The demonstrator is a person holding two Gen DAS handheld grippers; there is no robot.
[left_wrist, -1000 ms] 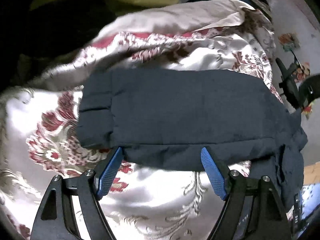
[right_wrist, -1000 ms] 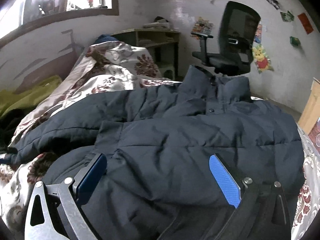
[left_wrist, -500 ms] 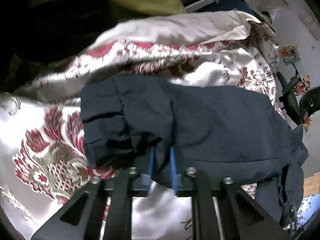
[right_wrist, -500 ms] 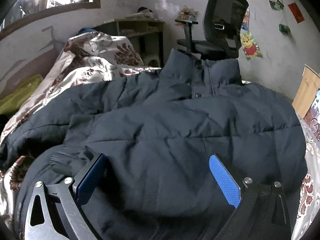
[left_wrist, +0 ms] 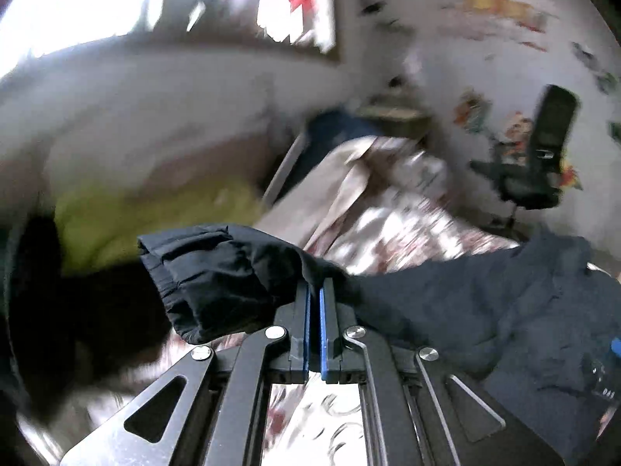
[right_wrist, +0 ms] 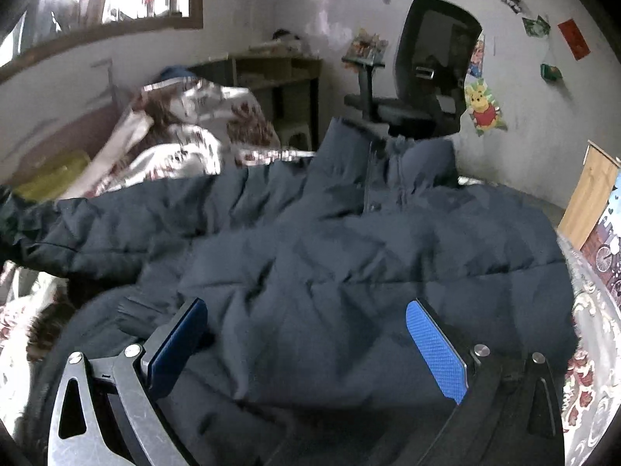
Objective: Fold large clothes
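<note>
- left wrist view: lifted clear of the bed since a second ago, the sleeve [left_wrist: 217,279] now hangs from the left gripper [left_wrist: 314,295], whose fingers [left_wrist: 306,310] have just been closing and sit clamped on the cloth near the cuff. sleeve's long axis runs right toward the jacket [left_wrist: 543,303] body, the way a fold across would go.
- right wrist view: right gripper [right_wrist: 306,349] hovers low over the jacket [right_wrist: 349,272] spread on the bed [right_wrist: 590,310], fingers [right_wrist: 436,349] wide apart, gripping nothing; collar points away toward the office chair [right_wrist: 431,77].
</note>
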